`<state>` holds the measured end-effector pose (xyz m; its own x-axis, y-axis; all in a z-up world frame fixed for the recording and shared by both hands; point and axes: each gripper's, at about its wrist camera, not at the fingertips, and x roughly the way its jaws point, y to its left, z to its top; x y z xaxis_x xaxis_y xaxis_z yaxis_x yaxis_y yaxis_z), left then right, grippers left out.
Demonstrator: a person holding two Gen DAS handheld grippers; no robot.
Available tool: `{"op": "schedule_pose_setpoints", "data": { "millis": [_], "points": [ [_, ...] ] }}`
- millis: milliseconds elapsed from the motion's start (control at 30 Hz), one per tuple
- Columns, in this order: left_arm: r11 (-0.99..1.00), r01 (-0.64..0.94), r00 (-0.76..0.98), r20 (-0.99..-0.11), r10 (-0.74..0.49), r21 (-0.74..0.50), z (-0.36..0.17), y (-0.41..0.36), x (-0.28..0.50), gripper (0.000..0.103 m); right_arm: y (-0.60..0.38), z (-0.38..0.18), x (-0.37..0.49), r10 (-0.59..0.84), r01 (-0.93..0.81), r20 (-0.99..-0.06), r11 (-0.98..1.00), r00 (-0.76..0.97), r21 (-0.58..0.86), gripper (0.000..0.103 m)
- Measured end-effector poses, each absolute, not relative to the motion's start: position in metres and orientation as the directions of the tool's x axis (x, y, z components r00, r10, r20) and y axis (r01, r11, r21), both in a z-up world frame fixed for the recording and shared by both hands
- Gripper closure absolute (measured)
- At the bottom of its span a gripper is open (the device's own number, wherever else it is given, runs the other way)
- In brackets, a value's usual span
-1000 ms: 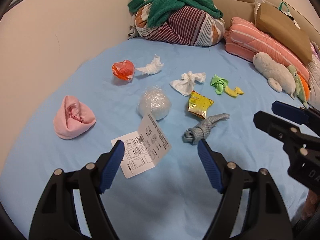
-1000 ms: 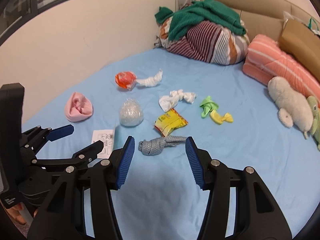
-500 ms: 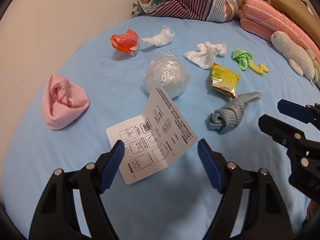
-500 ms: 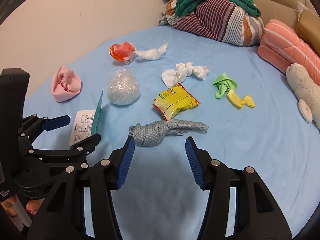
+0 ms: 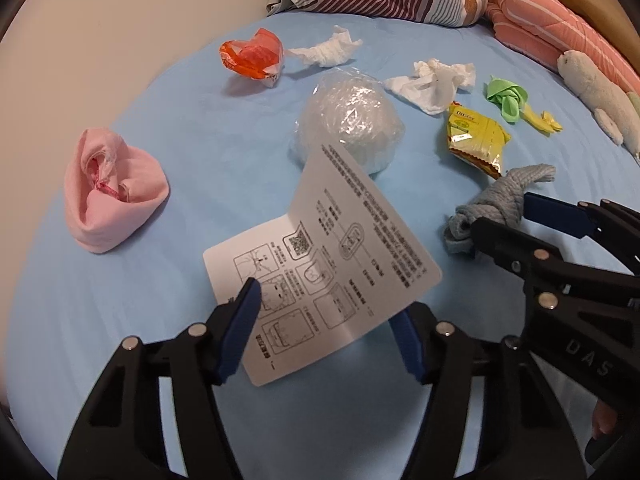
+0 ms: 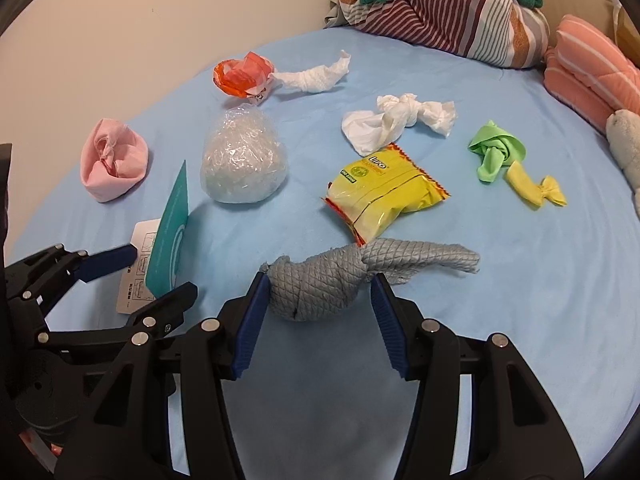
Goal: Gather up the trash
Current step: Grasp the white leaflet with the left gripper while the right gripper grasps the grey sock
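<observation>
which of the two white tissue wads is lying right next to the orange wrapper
The twisted, elongated tissue: one end reaches the orange wrapper. The other, a knotted tissue, lies apart, just above the yellow snack packet.

Blue bed — leaflet, tissues, yellow wrapper, grey cloth.
</observation>
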<state>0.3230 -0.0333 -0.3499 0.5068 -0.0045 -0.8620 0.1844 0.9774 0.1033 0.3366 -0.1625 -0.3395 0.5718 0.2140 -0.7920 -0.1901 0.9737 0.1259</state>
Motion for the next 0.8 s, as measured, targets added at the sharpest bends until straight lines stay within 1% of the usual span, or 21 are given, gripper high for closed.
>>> {"op": "schedule_pose_setpoints", "data": {
  "millis": [33,67,167,267,333,433,533,800],
  "points": [
    [0.977,0.186,0.501,-0.865,-0.004,0.104,-0.352,-0.032,0.324,0.050,-0.161,-0.341,0.338,0.220,-0.196,-0.791,0.972,0.570,0.129,0.052],
    [0.976,0.187,0.498,-0.867,-0.001,0.107,-0.354,-0.032,0.325,0.052,-0.161,-0.341,0.340,0.223,-0.200,-0.792,0.971,0.569,0.130,0.054],
    [0.973,0.190,0.506,-0.862,0.015,0.128,-0.357,-0.032,0.325,0.057,-0.159,-0.343,0.341,0.235,-0.219,-0.796,0.967,0.558,0.131,0.065],
    [0.971,0.203,0.512,-0.859,0.007,0.129,-0.356,-0.034,0.324,0.067,-0.159,-0.344,0.341,0.237,-0.222,-0.797,0.966,0.556,0.132,0.067],
    [0.967,0.215,0.516,-0.857,0.006,0.136,-0.356,-0.036,0.323,0.076,-0.160,-0.343,0.340,0.239,-0.224,-0.795,0.965,0.557,0.133,0.068],
    [0.964,0.228,0.518,-0.855,0.003,0.141,-0.356,-0.038,0.323,0.084,-0.160,-0.339,0.338,0.243,-0.232,-0.791,0.964,0.562,0.131,0.070],
    [0.963,0.229,0.521,-0.854,0.002,0.143,-0.355,-0.038,0.323,0.089,-0.158,-0.334,0.336,0.243,-0.245,-0.784,0.962,0.572,0.120,0.070],
    [0.965,0.222,0.526,-0.851,0.004,0.142,-0.353,-0.035,0.323,0.094,-0.159,-0.320,0.331,0.270,-0.262,-0.765,0.955,0.584,0.137,0.070]
  ]
}}
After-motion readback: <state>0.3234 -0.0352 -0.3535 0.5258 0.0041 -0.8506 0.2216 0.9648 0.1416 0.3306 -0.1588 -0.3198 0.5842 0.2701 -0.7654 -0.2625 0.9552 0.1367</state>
